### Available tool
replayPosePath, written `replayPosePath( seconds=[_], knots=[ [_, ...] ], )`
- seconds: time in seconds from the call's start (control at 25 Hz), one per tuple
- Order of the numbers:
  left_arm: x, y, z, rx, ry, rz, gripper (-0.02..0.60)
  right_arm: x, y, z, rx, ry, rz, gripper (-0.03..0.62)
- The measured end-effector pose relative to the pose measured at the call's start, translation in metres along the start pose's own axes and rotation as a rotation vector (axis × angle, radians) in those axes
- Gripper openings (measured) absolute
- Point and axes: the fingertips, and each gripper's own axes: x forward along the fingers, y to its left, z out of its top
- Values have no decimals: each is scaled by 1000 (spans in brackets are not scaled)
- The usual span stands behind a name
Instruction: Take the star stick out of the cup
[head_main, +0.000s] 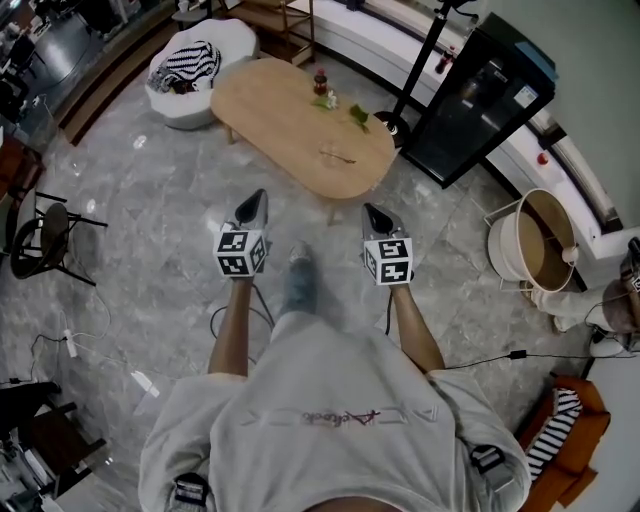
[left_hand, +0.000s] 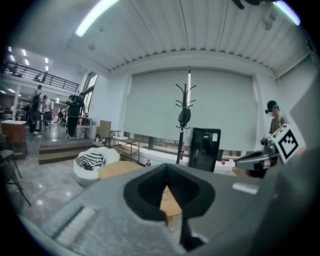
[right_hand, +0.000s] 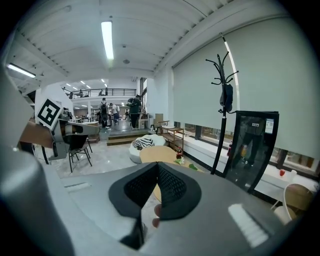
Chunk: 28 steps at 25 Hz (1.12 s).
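Two grippers are held out over the grey marble floor, each carrying one cube with square markers. The left gripper has its fingers pressed together at the tips with nothing between them. The right gripper is the same, fingers together and empty. Both point toward 12 o'clock, where one oval wooden worktop stands well apart from them. On its far side stands one small upright thing, dark with red on it. It is the only cup-like thing there, and it is too small to make out a star stick in it. Just beside it, toward 4 o'clock, lie two green pieces and. At 11 o'clock from the person sits one white beanbag with one striped cloth on it. At 1 o'clock one black coat stand rises, and at 2 o'clock stands one black cabinet. One round white tub lies at 3 o'clock and one black chair at 9 o'clock.
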Motion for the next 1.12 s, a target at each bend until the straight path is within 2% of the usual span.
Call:
replayPosePath(
  seconds=[0.28, 1.12],
  knots=[
    [57, 35, 12, -16, 25, -14, 3, 60, -19, 22, 16, 32, -3, 5],
    [242, 155, 87, 8, 57, -86, 3, 255, -75, 129, 34, 34, -55, 5]
  ],
)
